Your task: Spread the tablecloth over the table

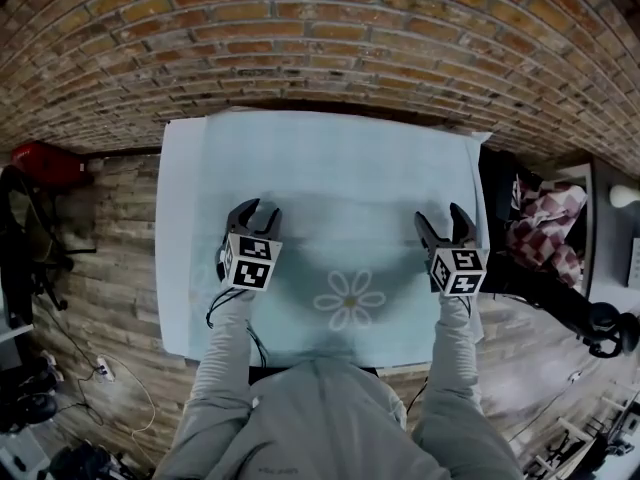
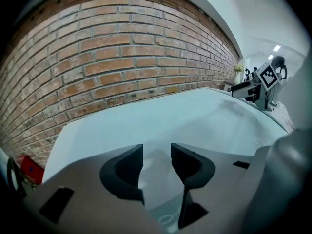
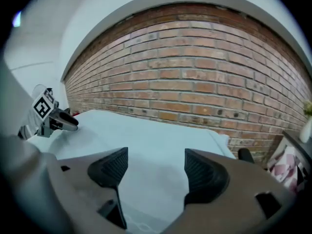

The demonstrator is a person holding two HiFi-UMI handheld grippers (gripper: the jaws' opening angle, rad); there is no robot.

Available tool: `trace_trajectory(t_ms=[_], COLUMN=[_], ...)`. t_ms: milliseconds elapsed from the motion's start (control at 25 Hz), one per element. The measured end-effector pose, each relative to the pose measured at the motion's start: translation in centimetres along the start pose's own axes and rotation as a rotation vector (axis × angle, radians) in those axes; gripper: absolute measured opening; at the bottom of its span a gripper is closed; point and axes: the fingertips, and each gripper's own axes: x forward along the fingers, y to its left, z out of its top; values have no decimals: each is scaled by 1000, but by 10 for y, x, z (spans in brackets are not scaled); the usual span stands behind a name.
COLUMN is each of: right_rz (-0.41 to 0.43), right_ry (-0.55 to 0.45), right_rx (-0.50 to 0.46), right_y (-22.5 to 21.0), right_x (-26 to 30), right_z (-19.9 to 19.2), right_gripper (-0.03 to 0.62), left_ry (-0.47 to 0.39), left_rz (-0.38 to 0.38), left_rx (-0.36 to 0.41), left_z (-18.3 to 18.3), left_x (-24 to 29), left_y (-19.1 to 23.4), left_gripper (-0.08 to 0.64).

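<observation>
A pale blue tablecloth (image 1: 330,183) with a white flower print (image 1: 350,300) lies spread over the table in the head view, its edges hanging past the left and right sides. My left gripper (image 1: 255,211) hovers over the cloth's left half, jaws apart with only cloth seen behind the gap (image 2: 157,160). My right gripper (image 1: 446,218) hovers over the right half, jaws wide (image 3: 156,167) and nothing between them. Each gripper view shows the other gripper across the cloth: the right gripper (image 2: 261,82) and the left gripper (image 3: 51,116).
A brick wall (image 1: 320,38) runs right behind the table's far edge. A red object (image 1: 45,163) lies on the wooden floor at left. A chair with checked fabric (image 1: 545,223) stands close to the table's right side. Cables (image 1: 100,368) lie on the floor at lower left.
</observation>
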Motion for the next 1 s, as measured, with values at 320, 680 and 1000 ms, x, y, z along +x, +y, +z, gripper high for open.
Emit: trace_trajectory(t_ms=[320, 680, 1000], right_rz=[281, 516, 580], right_ry=[1, 2, 57], right_rx=[-161, -268, -254], right_y=[188, 394, 482], right_x=[43, 74, 97], right_z=[35, 55, 54], right_gripper=[360, 344, 330], left_ry=[-25, -16, -34], left_rz=[67, 60, -150], left_rx=[-80, -218, -138], left_z=[-29, -89, -102], left_x=[-47, -91, -96], left_y=[83, 162, 140], left_gripper=[210, 203, 158])
